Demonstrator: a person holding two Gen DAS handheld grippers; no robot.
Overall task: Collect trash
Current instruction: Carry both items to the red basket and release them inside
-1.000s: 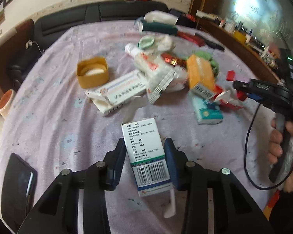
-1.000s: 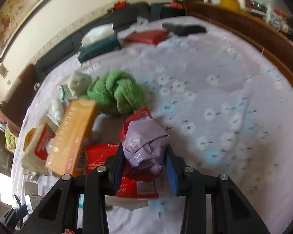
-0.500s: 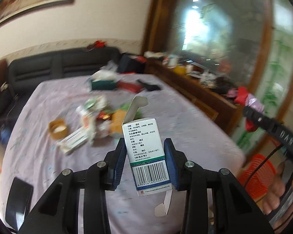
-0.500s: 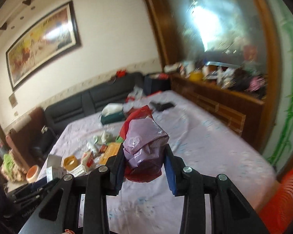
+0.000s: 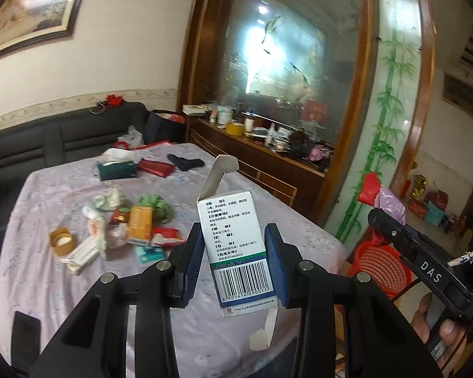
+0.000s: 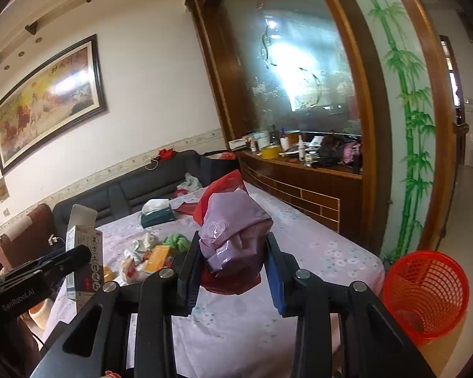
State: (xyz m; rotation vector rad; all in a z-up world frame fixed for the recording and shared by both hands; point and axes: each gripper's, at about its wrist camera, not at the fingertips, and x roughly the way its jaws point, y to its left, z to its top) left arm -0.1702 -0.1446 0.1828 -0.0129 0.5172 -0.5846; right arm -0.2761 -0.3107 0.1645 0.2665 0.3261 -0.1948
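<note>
My left gripper [image 5: 233, 264] is shut on a white medicine box [image 5: 233, 236] with a barcode and an open top flap, held up in the air above the table. My right gripper [image 6: 233, 267] is shut on a crumpled purple and red plastic wrapper [image 6: 233, 236], also lifted. In the left wrist view the right gripper [image 5: 391, 223] shows at the right with the wrapper [image 5: 391, 200] at its tip. The medicine box [image 6: 85, 252] appears at the left of the right wrist view. A red mesh bin [image 6: 425, 289] stands on the floor past the table's corner.
More trash [image 5: 123, 230] lies heaped on the purple floral tablecloth [image 5: 47, 283]: an orange box, a green cloth, white packets, a tape roll. A tissue box [image 5: 116, 168] and a red packet sit farther back. A dark sofa, a wooden cabinet and a glass partition surround the table.
Both grippers have risen from the table with their loads and swung right. The view went from the tabletop pile to the room, and the red bin has come into sight.
</note>
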